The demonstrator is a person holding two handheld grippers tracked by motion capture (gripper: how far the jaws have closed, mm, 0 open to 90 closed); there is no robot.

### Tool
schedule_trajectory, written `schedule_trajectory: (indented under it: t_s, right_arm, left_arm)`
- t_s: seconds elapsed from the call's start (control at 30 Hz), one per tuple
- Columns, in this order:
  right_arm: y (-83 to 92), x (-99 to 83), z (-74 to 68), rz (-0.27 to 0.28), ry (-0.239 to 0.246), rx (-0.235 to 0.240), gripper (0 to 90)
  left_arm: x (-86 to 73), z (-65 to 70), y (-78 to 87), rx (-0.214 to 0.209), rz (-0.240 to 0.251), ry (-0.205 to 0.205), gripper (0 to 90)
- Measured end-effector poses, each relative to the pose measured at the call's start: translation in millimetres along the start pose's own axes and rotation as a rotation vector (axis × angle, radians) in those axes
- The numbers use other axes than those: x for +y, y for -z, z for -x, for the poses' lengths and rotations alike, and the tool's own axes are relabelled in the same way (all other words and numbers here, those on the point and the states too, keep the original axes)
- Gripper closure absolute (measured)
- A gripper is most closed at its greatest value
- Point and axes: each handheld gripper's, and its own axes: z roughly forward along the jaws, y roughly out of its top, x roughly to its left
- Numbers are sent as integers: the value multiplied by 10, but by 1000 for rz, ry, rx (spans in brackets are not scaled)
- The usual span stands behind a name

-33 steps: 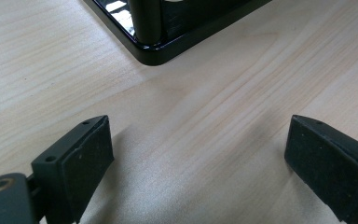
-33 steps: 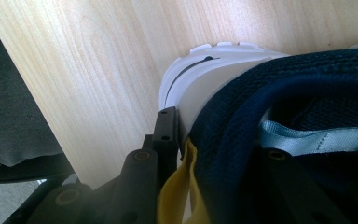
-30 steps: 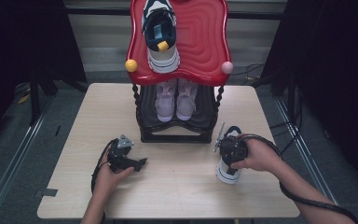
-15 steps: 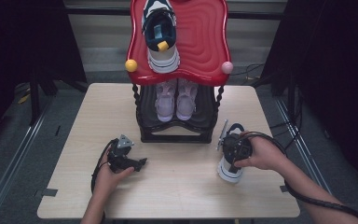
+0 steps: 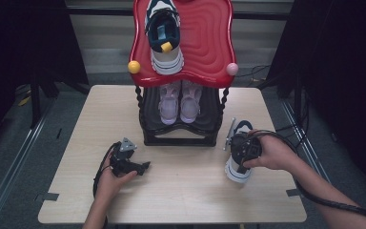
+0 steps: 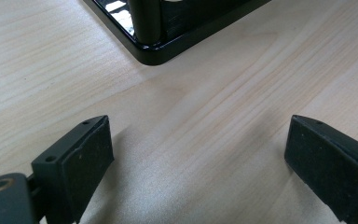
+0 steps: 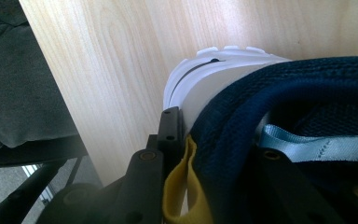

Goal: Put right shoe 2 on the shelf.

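Now the shoe (image 5: 238, 164) is clamped at its heel collar by the right gripper (image 5: 244, 150); it should be lifted level toward the rack (image 5: 181, 136), while the left gripper (image 5: 140, 167) is held apart.

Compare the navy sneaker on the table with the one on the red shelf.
The table sneaker is clamped at its collar by the right hand-held gripper; the shelf sneaker lies free on the red shelf, higher up. Both are navy with white soles and a yellow heel tab.
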Motion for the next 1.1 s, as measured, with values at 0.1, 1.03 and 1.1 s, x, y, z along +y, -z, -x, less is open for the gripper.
schedule_trajectory:
  t_s: [0.1, 1.03, 1.1]
  right_arm:
    - [33, -4, -3, -2, -9, -1, 731]
    - [690, -27, -26, 6, 45, 7, 739]
    - [752, -25, -26, 7, 45, 5, 739]
  left_arm:
    - [0, 0, 0, 0, 0, 0, 71]
    - [0, 5, -2, -3, 4, 10, 72]
    - [1, 6, -2, 2, 3, 8, 72]
